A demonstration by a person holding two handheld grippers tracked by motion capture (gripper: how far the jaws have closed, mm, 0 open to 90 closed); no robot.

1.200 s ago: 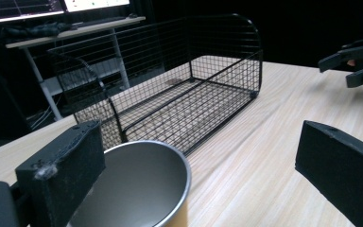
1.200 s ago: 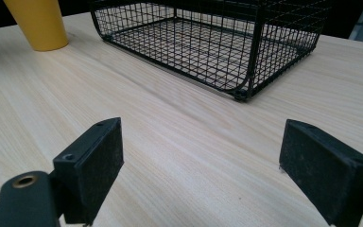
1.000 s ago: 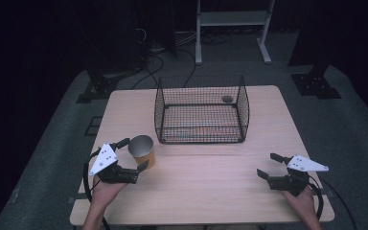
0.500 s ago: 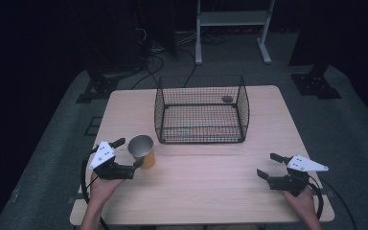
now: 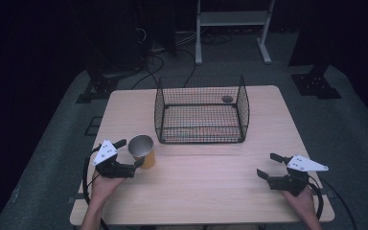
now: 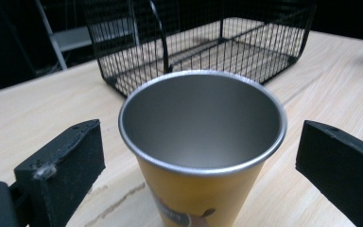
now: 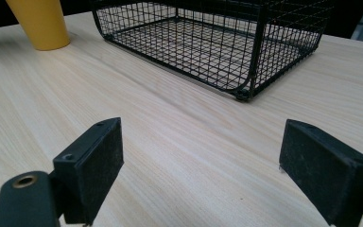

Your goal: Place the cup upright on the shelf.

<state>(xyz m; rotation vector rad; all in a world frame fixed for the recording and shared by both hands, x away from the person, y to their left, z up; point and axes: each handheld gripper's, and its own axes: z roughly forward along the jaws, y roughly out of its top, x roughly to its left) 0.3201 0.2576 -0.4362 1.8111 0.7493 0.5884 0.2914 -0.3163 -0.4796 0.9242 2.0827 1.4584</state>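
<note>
The left tongs [image 5: 127, 154] have drawn back toward the near-left corner of the surface [image 5: 211, 191], taking the yellow cup [image 5: 142, 150] along; it now stands farther from the wire basket [image 5: 201, 115] than a second ago. Their jaws sit wide on either side of the cup, not visibly pressing it, so a grip looks imminent. At near right, the right tongs [image 5: 267, 166] rest wide and empty.
</note>
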